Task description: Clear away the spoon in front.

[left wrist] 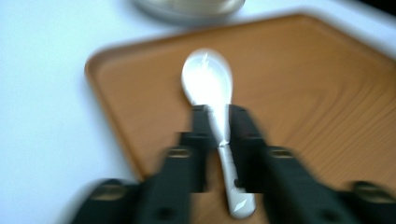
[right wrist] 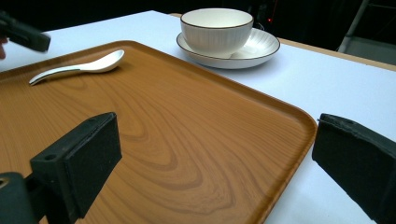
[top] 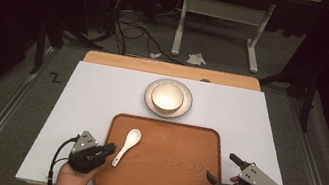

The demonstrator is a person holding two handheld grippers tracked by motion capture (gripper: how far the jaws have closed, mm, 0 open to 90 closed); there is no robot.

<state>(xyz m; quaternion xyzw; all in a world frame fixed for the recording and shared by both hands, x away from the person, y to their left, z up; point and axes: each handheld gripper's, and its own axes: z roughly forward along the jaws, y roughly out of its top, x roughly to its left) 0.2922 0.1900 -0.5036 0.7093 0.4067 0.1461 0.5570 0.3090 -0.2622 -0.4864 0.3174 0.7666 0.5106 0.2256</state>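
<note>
While my left gripper (left wrist: 217,123) sits over the tray's (top: 174,175) near left corner, its fingers (left wrist: 203,126) are clamped on the handle of the white spoon (left wrist: 208,81). I see the spoon lying on the tray's left part, bowl pointing away from me. My right gripper (top: 223,168) rests at the tray's near right corner, its fingers (right wrist: 79,158) spread wide, one over the wood and one over the white surface (top: 96,91), with nothing between them. Beyond the tray, a bowl (top: 167,97) stands on a plate (top: 187,101).
</note>
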